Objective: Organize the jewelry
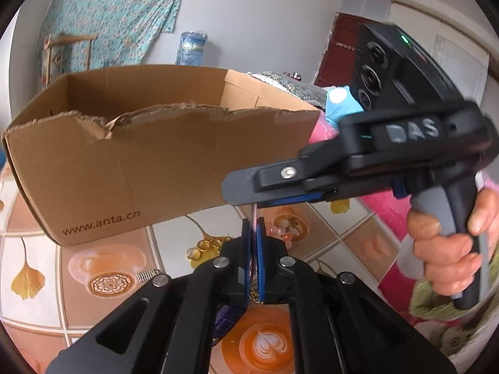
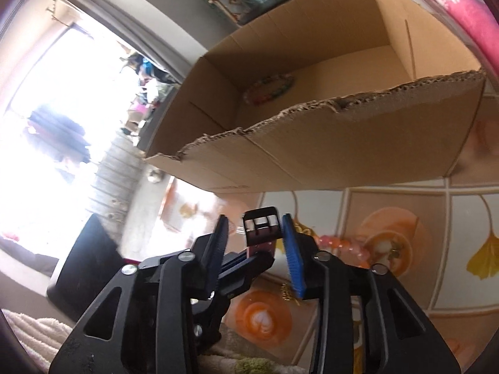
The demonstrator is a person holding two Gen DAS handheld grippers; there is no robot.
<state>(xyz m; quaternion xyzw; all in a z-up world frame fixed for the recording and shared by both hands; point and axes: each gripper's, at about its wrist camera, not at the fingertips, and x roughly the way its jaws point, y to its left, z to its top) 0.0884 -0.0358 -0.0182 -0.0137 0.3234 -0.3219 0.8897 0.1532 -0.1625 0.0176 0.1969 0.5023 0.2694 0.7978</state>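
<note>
My left gripper (image 1: pixel 255 240) is shut on a thin pink strap (image 1: pixel 254 218), with a gold chain (image 1: pixel 255 296) hanging under its jaws. In the right wrist view the strap's black buckle (image 2: pixel 260 222) and pink end (image 2: pixel 261 247) stand between my right gripper's (image 2: pixel 255 243) open blue pads, held from below by the left gripper's fingers (image 2: pixel 240 272). The right gripper (image 1: pixel 240 191) reaches in from the right just above the strap. An open cardboard box (image 1: pixel 131 162) stands behind; a multicoloured bead bracelet (image 2: pixel 269 90) lies inside it. A yellow bead bracelet (image 1: pixel 204 247) and a pink bead bracelet (image 1: pixel 282 230) lie on the table.
The table has a tiled coffee-and-leaf patterned cloth (image 1: pixel 109 280). A small metal spring (image 1: pixel 147 275) lies on it left of the left gripper. The box has a torn front rim (image 2: pixel 312 109). Pink bedding (image 1: pixel 383 205) lies at the right. A black chair (image 2: pixel 84 265) stands at the left.
</note>
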